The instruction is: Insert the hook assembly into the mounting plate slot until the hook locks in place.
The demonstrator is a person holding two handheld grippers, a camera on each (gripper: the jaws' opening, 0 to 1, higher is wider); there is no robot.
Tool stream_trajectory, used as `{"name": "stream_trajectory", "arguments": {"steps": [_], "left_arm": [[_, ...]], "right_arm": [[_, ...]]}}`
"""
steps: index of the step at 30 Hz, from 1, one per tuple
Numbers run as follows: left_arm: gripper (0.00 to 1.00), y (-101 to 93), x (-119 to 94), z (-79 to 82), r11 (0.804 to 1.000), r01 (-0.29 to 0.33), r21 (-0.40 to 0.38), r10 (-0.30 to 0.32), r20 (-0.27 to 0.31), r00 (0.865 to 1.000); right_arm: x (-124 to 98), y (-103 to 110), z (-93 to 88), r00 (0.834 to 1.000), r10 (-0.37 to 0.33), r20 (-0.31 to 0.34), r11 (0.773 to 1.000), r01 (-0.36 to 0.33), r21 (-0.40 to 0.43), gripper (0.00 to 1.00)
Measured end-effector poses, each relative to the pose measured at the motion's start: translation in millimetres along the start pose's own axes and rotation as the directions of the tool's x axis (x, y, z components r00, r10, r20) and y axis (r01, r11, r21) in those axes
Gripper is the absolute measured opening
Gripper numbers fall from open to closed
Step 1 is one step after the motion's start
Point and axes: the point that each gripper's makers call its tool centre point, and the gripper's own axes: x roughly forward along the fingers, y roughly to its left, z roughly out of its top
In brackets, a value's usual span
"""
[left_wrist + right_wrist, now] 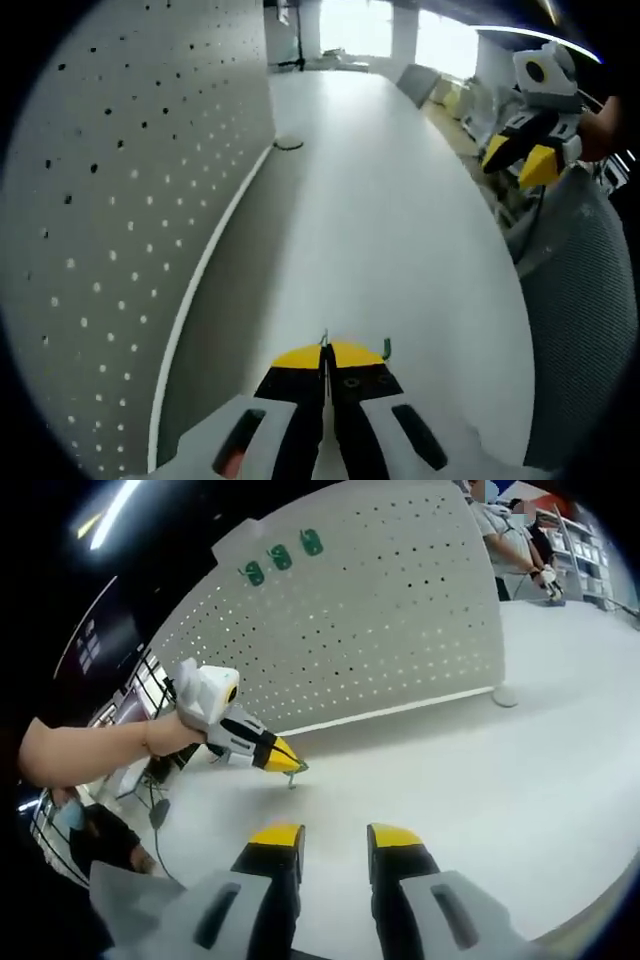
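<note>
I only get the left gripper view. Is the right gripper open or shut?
Observer: Open. In the right gripper view the right gripper shows a clear gap between its yellow tips, with nothing in it.
Operator: Anything hung on the pegboard?
Observer: Three green pieces sit near the upper edge of the pegboard.
Operator: Is my hook at the board yet?
Observer: No. The left gripper holds the hook over the table, apart from the board.
</note>
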Motion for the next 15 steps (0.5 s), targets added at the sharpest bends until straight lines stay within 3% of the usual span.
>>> {"name": "stream_trajectory", "arguments": {"steps": [5, 7, 10, 15], "left_arm": [[0.01, -3.4, -21, 11.6, 0.993, -0.016, -0.121, 0.024, 0.065, 0.998], [0.01, -5.2, -28, 15.6, 0.985, -0.022, -0.172, 0.038, 0.093, 0.995], [0.01, -19.2, -43, 29.9, 0.962, 0.031, -0.272, 0.025, 0.200, 0.979], [0.01, -31.0, -62, 29.1, 0.950, 0.009, -0.311, 0.067, 0.232, 0.970]], "right_arm": [[1, 9, 7.9, 1.000, 0.021, 0.011, 1.000, -0.021, -0.019, 0.22], [0, 10, 18.4, 0.999, 0.004, 0.054, 0.998, 0.000, -0.063, 0.21], [2, 19, 22.6, 0.998, 0.033, 0.054, 0.999, -0.031, -0.037, 0.21], [9, 34, 26.7, 0.996, 0.073, 0.057, 0.996, -0.070, -0.052, 0.21]]}}
